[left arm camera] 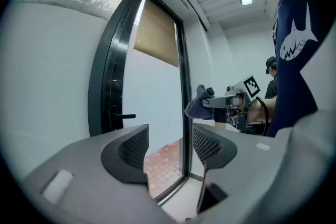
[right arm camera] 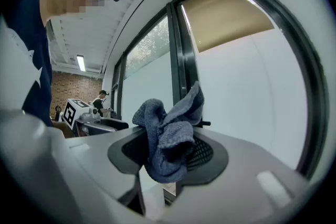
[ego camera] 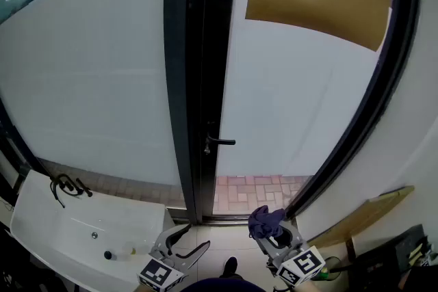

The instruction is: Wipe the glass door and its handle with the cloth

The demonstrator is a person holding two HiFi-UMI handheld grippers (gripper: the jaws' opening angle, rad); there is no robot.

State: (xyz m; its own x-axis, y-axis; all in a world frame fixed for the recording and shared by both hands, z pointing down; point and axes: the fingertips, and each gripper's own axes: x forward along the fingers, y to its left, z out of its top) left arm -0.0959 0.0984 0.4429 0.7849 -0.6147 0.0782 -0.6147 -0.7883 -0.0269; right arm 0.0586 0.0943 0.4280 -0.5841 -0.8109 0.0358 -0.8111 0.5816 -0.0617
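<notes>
Cloth (right arm camera: 167,139): clamped between the jaws of the right claw (ego camera: 272,232), low in front of the glass door (ego camera: 294,99) and apart from it.
Look: blue-grey, coarse weave, crumpled into folds.
Lie: bunched upright with no clear long axis, one flap rising above the jaws.
Handle (ego camera: 221,141): dark lever on the black frame, long axis level, free end pointing right over the pane.
Left claw (left arm camera: 169,148): jaws apart, nothing between them.

The cloth (right arm camera: 167,136) is seen to be rough, woven blue fabric. The glass door (ego camera: 294,113) is frosted and matt, set in a glossy black door frame (ego camera: 179,78); the handle (ego camera: 220,141) is black.
</notes>
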